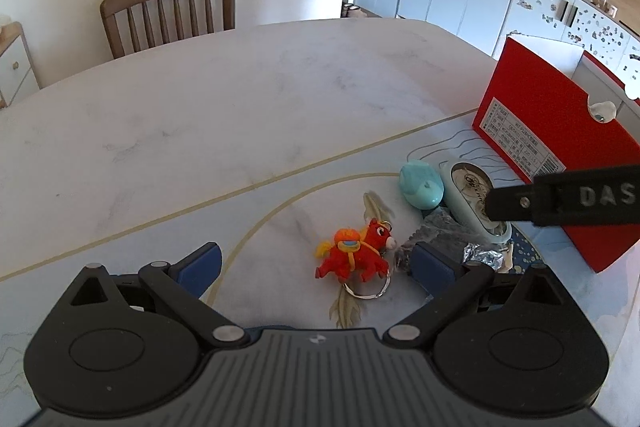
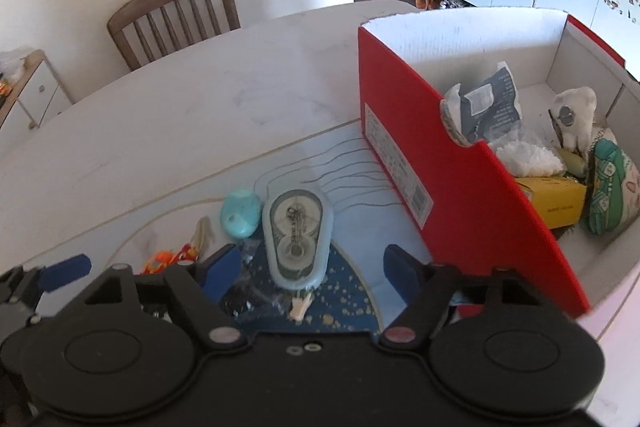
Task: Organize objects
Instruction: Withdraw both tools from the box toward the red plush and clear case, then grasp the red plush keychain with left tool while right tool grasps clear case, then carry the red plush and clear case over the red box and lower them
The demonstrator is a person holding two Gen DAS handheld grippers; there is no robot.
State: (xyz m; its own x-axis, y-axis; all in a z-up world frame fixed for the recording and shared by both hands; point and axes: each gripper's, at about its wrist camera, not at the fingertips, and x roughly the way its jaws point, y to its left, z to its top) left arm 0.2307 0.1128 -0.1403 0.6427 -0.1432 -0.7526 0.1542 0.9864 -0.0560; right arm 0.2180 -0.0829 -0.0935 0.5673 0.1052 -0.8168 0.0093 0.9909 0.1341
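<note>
A red toy horse keychain (image 1: pixel 356 255) lies on the printed mat between the spread fingers of my left gripper (image 1: pixel 316 263), which is open and not touching it. Beside it are a teal egg-shaped case (image 1: pixel 422 185) and a pale blue correction tape dispenser (image 1: pixel 468 187). In the right wrist view the dispenser (image 2: pixel 296 235) lies between the fingers of my right gripper (image 2: pixel 312 267), with a gap on each side, so the gripper is open. A crumpled clear wrapper (image 1: pixel 436 231) lies under the dispenser's near end.
An open red box (image 2: pixel 460 187) stands right of the objects, holding a tooth-shaped plush (image 2: pixel 576 115), a yellow carton (image 2: pixel 556 199), a green patterned pouch (image 2: pixel 612 183) and a dark packet (image 2: pixel 488 103). A wooden chair (image 1: pixel 172 11) stands at the table's far side.
</note>
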